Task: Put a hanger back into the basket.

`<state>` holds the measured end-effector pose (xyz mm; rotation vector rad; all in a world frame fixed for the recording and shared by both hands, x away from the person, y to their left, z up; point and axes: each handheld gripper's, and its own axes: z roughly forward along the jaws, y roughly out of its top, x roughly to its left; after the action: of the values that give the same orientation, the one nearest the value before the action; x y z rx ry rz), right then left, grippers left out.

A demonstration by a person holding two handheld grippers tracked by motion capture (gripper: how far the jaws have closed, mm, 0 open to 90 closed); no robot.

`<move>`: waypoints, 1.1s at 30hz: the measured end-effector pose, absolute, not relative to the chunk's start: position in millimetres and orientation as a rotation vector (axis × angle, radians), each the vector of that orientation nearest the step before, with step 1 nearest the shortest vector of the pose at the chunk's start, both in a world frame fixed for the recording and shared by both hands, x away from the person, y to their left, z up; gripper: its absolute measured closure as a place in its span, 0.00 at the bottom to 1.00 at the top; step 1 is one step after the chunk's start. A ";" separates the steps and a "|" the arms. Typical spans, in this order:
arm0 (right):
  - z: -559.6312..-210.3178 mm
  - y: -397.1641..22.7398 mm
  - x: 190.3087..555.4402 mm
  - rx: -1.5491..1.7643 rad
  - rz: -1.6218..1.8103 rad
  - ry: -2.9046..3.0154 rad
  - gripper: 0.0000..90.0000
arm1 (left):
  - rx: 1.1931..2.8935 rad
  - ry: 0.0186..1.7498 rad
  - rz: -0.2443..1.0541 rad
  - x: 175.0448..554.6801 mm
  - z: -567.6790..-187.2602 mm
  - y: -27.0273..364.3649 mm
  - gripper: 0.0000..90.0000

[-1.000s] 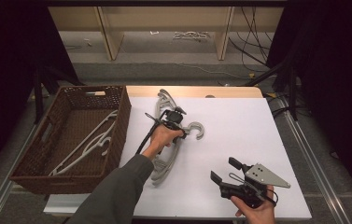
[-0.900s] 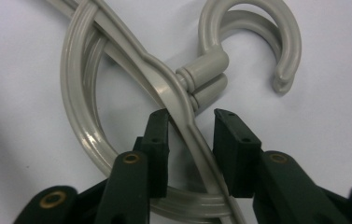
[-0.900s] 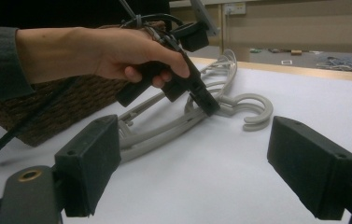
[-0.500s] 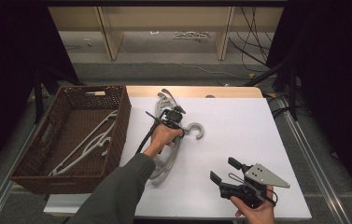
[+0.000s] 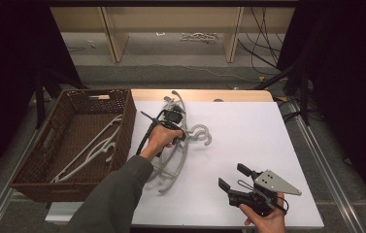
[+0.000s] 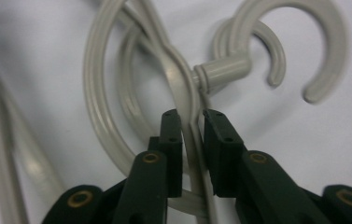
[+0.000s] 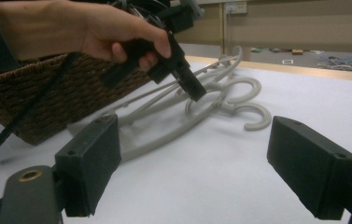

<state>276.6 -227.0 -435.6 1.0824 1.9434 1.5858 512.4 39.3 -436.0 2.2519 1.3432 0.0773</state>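
Several grey plastic hangers (image 5: 173,162) lie in a loose pile on the white table (image 5: 248,126). My left gripper (image 5: 185,137) reaches into the pile by the curled hooks (image 5: 203,134). Its jaws have just been closing and are now shut on the top hanger's thin bar (image 6: 188,100), just below the hook's neck (image 6: 220,72). The right gripper view has the left gripper (image 7: 196,93) gripping that hanger (image 7: 178,128) a little above the table. My right gripper (image 5: 233,177) rests low at the near right, open, with nothing between its pads (image 7: 89,163).
A brown wicker basket (image 5: 128,112) stands at the table's left edge with a few grey hangers (image 5: 93,150) inside. A wooden strip (image 5: 229,95) runs along the table's far edge. Cables lie on the floor beyond.
The left hand and its gripper have shifted slightly left and away. The right gripper has stayed in place.
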 end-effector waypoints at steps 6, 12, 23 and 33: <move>-435.2 -228.6 276.6 1.089 1.556 1.957 0.20 | 2.252 1.336 0.101 511.7 -423.2 59.7 0.91; -437.5 -226.0 279.0 1.065 1.601 1.918 0.21 | 2.287 1.236 0.111 513.3 -412.6 72.5 0.91; -436.9 -226.6 278.6 1.079 1.597 1.930 0.21 | 2.190 1.168 0.057 503.2 -386.1 80.0 0.92; -435.1 -228.9 277.2 1.091 1.552 1.959 0.21 | 2.102 1.084 0.052 483.5 -351.5 83.7 0.92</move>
<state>277.2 -228.9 -435.1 1.0907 1.9586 1.5522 483.5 83.7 -351.5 2.1016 1.0839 0.0525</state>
